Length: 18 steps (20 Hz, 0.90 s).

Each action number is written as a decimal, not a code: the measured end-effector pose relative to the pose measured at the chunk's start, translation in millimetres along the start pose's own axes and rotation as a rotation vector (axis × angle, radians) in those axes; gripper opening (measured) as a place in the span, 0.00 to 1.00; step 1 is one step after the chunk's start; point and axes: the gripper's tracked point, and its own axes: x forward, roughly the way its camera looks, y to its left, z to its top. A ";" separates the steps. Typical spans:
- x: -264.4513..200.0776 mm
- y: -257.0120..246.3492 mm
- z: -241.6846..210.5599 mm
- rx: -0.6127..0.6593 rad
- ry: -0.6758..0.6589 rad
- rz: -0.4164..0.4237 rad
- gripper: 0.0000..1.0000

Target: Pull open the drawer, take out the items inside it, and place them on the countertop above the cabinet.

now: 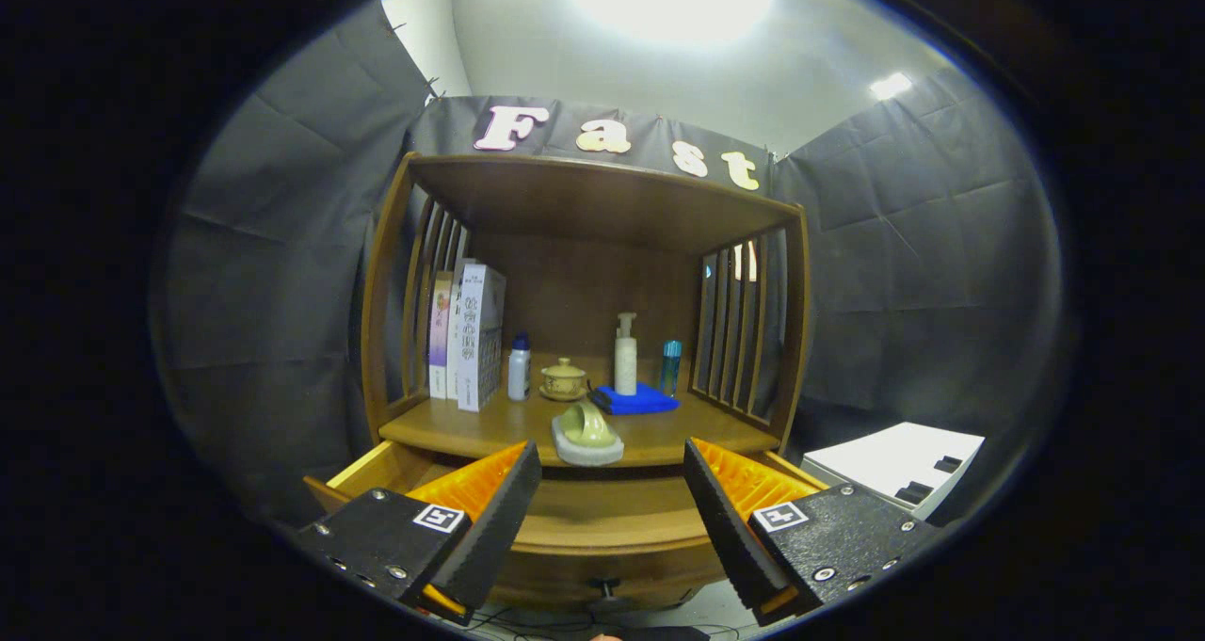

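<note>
The wooden cabinet's drawer (574, 519) is pulled out below the countertop (490, 429); its knob (605, 586) shows low between my fingers. A pale green slipper with a grey-white sole (586, 434) lies at the countertop's front edge, just beyond my fingertips. My gripper (612, 462) is open, hovering over the open drawer with nothing between its fingers. The fingers hide most of the drawer's inside; the strip I see between them is bare wood.
At the back of the countertop stand boxes (468, 335), a small white bottle (519, 368), a lidded ceramic cup (563, 379), a pump bottle (625, 354) on a blue cloth (635, 400), and a blue bottle (669, 366). Slatted sides and a top shelf enclose it. A white box (894, 462) lies to the right.
</note>
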 end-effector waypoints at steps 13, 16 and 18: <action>-32.3 -1.2 -106.4 0.027 0.156 0.048 0.95; -28.6 -5.6 -116.5 0.034 0.164 0.038 0.95; -26.6 -9.1 -124.5 0.033 0.181 0.030 0.95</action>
